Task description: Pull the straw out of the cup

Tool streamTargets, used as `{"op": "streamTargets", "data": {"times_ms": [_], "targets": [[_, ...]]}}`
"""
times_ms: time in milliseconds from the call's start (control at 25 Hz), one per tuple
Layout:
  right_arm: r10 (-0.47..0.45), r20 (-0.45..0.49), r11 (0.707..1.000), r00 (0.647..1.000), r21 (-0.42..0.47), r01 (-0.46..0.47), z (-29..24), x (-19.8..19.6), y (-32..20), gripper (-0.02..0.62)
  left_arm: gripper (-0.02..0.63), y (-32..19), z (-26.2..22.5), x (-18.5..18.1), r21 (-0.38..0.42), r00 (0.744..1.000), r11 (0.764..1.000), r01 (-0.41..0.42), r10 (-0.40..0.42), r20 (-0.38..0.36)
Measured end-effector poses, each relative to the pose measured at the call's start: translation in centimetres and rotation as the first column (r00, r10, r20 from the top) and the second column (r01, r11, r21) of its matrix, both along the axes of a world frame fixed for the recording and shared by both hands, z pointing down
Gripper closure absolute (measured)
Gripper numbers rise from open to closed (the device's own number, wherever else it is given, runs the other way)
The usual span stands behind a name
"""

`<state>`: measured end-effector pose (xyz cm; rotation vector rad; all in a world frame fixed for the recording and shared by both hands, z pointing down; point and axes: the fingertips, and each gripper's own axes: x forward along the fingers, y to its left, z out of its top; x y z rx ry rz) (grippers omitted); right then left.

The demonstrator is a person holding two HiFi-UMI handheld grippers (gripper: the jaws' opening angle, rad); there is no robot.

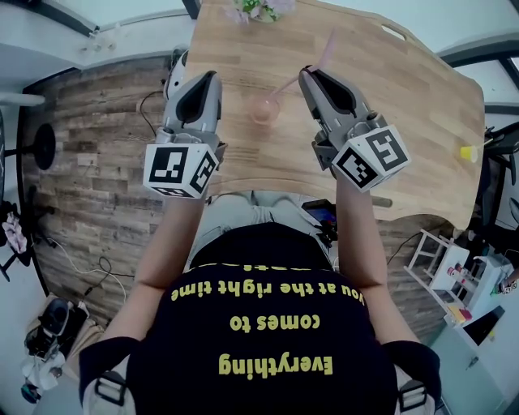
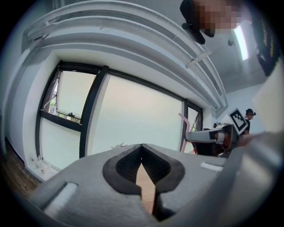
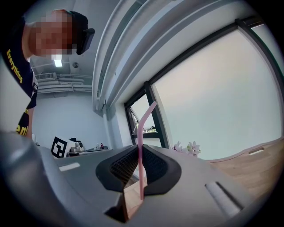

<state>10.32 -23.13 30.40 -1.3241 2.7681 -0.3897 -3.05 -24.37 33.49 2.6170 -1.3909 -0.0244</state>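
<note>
The right gripper (image 3: 139,148) is clamped on a thin pink straw (image 3: 141,128). The straw stands nearly upright between the dark ribbed pads. Its bent top leans away above the jaws, and its lower part runs down through the gap beneath them.

The left gripper (image 2: 142,146) is closed on nothing. Its pad tips meet, and only wood shows through the slot below them. It hangs to the left of the cup (image 1: 263,112) without touching it.

From the head view, the small clear pinkish cup sits on a wooden table (image 1: 389,89). It is nearer the table's left edge than its right, roughly midway between the near and far edges. The straw slants from over the cup's mouth, up through the right gripper's tips, and on toward the far edge.

The grip is made and the straw looks raised. Its lower end overlaps the cup's rim in the head view, so whether it has come clear of the cup cannot be told. What is probably left is to lift it fully free.

Pale flowers (image 1: 258,8) stand at the far edge, and a small yellow thing (image 1: 468,152) sits at the right edge.

The person's black shirt (image 1: 259,324) carries yellow lettering, upside down in the head view: "Everything comes to you at the right time". Each gripper's cube (image 1: 371,158) bears black-and-white square markers. No brand or label can be read on the cup.
</note>
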Motion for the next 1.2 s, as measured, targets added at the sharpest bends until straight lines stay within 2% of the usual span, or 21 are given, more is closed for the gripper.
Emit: {"op": "streamTargets", "data": {"times_ms": [1200], "targets": [[0.167,-0.013,0.985,0.986,-0.051,-0.168,1.1,6.8,1.5,0.56,0.606,-0.9,1.9,5.7,-0.042,0.991,0.99,-0.137,0.137,-0.005]]}}
